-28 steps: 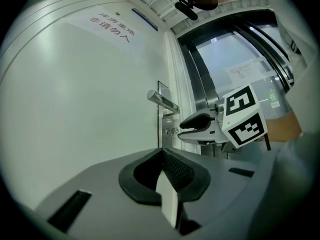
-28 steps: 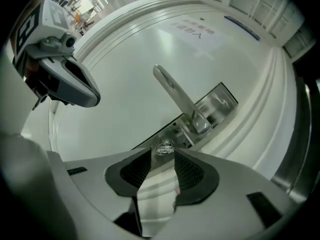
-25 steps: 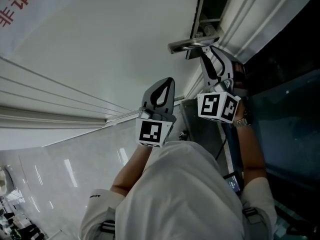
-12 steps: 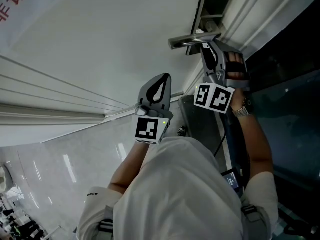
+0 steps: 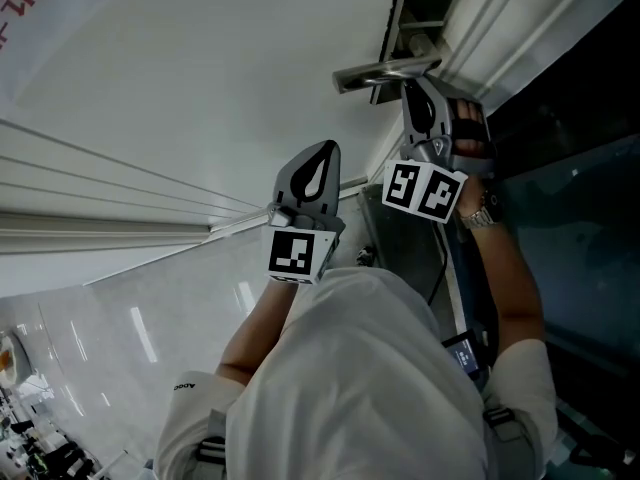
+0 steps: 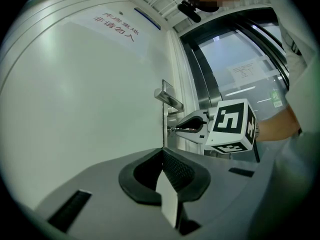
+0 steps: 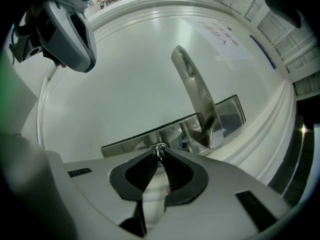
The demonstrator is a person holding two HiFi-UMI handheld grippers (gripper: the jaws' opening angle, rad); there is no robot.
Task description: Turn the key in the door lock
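Silver key (image 7: 160, 150) sticks out of the steel door lock (image 7: 172, 128).

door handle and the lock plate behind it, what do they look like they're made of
Door handle: likely metal, brushed satin silver, with soft streaky highlights along its length. Lock plate: probably polished steel, since it mirrors its surroundings.

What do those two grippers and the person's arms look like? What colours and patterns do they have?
The left gripper and the right gripper are both grey, with pointed jaws lined by black ridged pads. Each carries a white cube printed with black square markers. The person wears a white short-sleeved top and a metal wristwatch on the right wrist.
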